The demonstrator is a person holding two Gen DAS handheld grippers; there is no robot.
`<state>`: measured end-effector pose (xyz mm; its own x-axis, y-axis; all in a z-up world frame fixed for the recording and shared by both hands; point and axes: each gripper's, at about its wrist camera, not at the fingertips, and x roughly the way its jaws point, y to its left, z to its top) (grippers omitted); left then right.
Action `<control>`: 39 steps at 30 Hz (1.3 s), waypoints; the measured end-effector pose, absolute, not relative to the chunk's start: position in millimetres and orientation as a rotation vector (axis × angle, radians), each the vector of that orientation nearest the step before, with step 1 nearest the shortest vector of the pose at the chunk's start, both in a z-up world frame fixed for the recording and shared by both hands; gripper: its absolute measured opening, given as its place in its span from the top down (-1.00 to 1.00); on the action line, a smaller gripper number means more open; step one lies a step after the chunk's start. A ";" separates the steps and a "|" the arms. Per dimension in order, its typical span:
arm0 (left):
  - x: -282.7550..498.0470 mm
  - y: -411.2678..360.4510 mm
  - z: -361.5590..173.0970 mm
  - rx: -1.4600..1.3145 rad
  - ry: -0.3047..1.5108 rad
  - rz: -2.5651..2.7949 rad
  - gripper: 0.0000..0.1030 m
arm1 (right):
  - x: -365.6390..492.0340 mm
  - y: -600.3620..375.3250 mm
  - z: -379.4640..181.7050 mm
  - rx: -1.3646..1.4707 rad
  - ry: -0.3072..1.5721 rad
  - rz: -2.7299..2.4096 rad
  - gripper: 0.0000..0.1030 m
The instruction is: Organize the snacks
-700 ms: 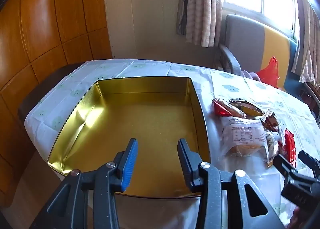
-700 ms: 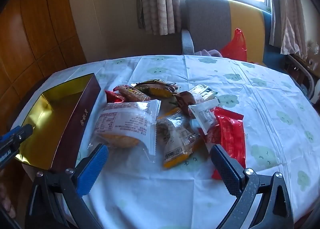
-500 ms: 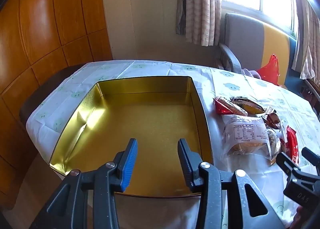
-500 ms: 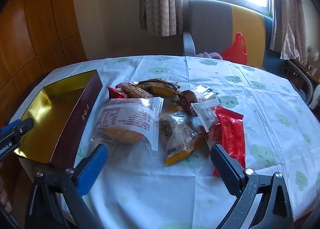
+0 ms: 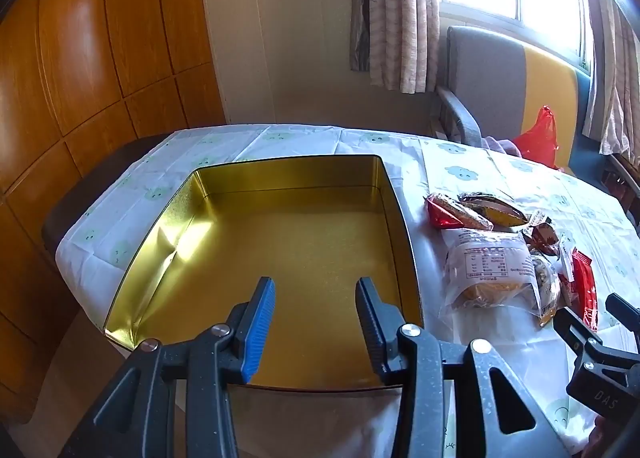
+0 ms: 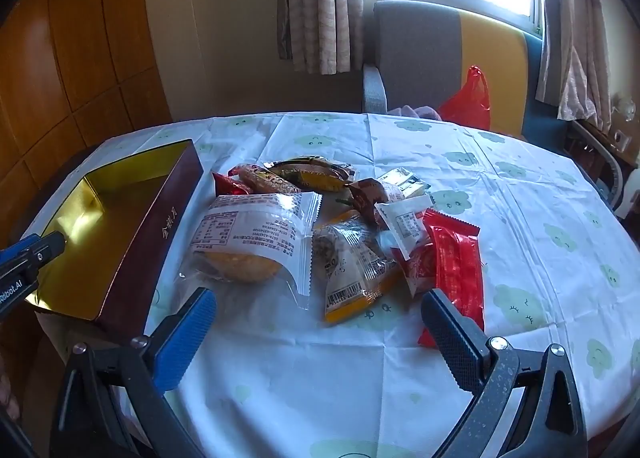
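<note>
A sunlit room with wood-panelled walls and curtains surrounds a round bench under a white cloth printed with green clouds. On it lies your pile of wrapped snacks, just right of the empty gold-lined rectangular tin with maroon outer walls, close beside it but not touching. Nearest you in the pile is the clear-wrapped round bun with a white printed label, its wrapper running roughly crosswise to your right tool; beside it sit a clear packet with an orange edge and a long red foil packet lying fore-and-aft. Your right tool is spread fully wide and empty, hovering short of the pile, with the bun ahead and slightly left of centre, so it is plainly the nearer one for a pick. Your left tool stands part-open, holding nothing, over the tin's near edge. Carrying any snack to the tin means a short move leftward.
</note>
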<state>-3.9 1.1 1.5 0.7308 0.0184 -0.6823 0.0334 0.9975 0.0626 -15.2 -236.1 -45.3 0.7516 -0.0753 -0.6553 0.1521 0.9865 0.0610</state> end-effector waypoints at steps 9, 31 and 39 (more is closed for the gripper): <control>-7.0 -2.8 -0.3 0.065 0.764 -0.046 0.18 | -16.2 -233.2 -42.6 0.082 0.717 -0.163 -1.00; -17.8 -31.6 3.1 0.103 0.757 -0.228 0.09 | -18.8 -239.8 -47.0 0.087 0.716 -0.166 -1.00; -22.9 -42.2 4.5 0.134 0.749 -0.289 0.02 | -20.0 -243.1 -48.5 0.096 0.715 -0.171 -1.00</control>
<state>-22.9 -42.2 4.5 0.6950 -0.2104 -0.6875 0.3055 0.9520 0.0174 -20.0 -243.1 -48.5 0.7421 -0.1233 -0.6588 0.1889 0.9816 0.0292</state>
